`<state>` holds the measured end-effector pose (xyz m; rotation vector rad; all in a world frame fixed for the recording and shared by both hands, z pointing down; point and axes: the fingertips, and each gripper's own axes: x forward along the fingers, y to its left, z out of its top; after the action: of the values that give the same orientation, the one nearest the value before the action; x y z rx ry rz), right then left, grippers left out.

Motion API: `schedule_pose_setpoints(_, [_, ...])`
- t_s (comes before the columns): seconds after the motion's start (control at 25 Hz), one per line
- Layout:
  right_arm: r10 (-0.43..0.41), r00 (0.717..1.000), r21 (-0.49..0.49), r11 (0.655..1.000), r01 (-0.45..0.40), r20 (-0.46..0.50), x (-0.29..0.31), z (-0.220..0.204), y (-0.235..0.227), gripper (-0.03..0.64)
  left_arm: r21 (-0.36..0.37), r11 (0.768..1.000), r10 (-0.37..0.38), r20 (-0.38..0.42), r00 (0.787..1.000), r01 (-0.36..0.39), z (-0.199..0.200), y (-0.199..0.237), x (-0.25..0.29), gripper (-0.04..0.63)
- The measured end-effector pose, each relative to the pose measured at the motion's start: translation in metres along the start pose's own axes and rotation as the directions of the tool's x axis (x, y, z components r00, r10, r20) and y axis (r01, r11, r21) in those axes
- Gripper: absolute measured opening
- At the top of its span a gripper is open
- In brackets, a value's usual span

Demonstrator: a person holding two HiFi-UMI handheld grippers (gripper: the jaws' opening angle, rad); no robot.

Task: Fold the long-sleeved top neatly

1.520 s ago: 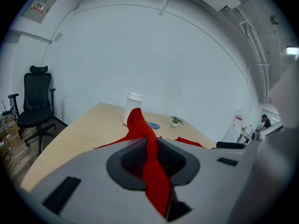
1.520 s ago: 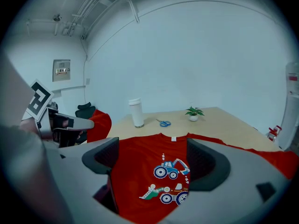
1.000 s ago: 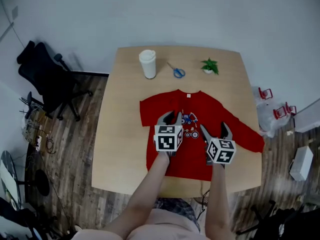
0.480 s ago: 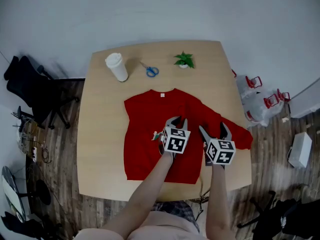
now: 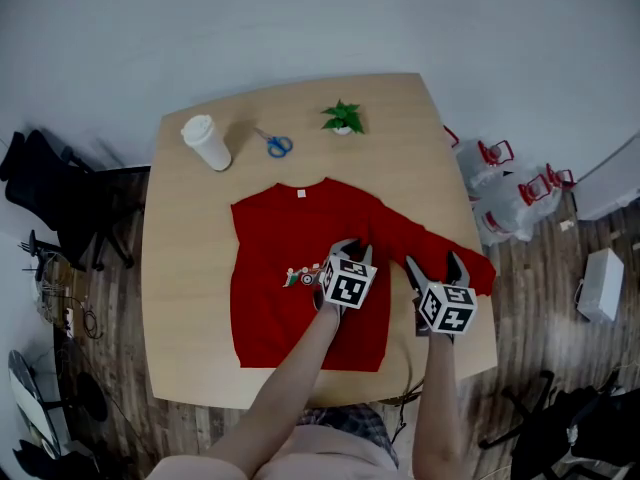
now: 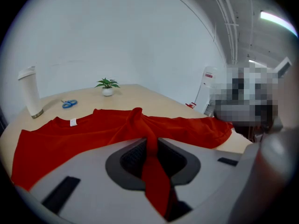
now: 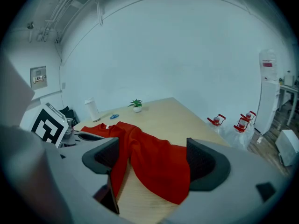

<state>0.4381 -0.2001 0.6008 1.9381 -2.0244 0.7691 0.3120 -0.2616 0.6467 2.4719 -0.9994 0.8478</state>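
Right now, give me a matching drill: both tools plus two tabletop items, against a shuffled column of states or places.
Things:
1. left tool
2. right tool
3. scissors
4. tumbler

States or places:
a. blue handles, lying between the tumbler and the potted plant
b. jaws apart over the sleeve, not pinching it
c. white, upright, near the far left corner of the table
d. shut on a raised fold of the red top

Pairs: 1-d, 2-b, 3-a, 4-c
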Motion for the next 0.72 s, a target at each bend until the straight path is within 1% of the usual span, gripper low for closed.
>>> schedule_pose_setpoints(0.12, [-0.011, 1.000, 0.012, 1.000, 0.011, 0.003, -0.004, -0.002, -0.007, 0.437, -0.022, 0.999, -0.039, 0.017, 0.999, 0.039, 0.003, -0.007, 0.000, 0.096])
schedule_pose_setpoints(0.2, [-0.022, 1.000, 0.021, 1.000, 0.022, 0.008, -0.007, -0.002, -0.013, 0.437, -0.036, 0.996, -0.086, 0.032, 0.996, 0.087, 0.005, -0.016, 0.000, 0.122])
schedule_pose_setpoints(0.28, [-0.036, 0.999, 0.034, 0.999, 0.035, 0.016, -0.011, -0.002, -0.019, 0.437, -0.039, 0.990, -0.135, 0.042, 0.990, 0.137, 0.007, -0.027, 0.001, 0.154])
schedule_pose_setpoints(0.36, [-0.052, 0.998, 0.046, 0.998, 0.051, 0.022, -0.015, -0.002, -0.026, 0.437, -0.034, 0.985, -0.166, 0.045, 0.985, 0.168, 0.008, -0.037, 0.003, 0.174])
schedule_pose_setpoints(0.44, [-0.072, 0.997, 0.056, 0.996, 0.070, 0.025, -0.021, -0.004, -0.033, 0.437, -0.043, 0.982, -0.182, 0.052, 0.982, 0.184, 0.010, -0.044, 0.003, 0.196])
schedule_pose_setpoints(0.56, [-0.097, 0.995, 0.069, 0.993, 0.094, 0.030, -0.027, -0.007, -0.039, 0.437, -0.067, 0.979, -0.189, 0.082, 0.979, 0.194, 0.015, -0.044, -0.002, 0.230])
schedule_pose_setpoints(0.72, [-0.134, 0.990, 0.088, 0.988, 0.130, 0.048, -0.040, -0.006, -0.056, 0.437, -0.056, 0.978, -0.195, 0.115, 0.974, 0.202, 0.030, -0.053, -0.003, 0.258])
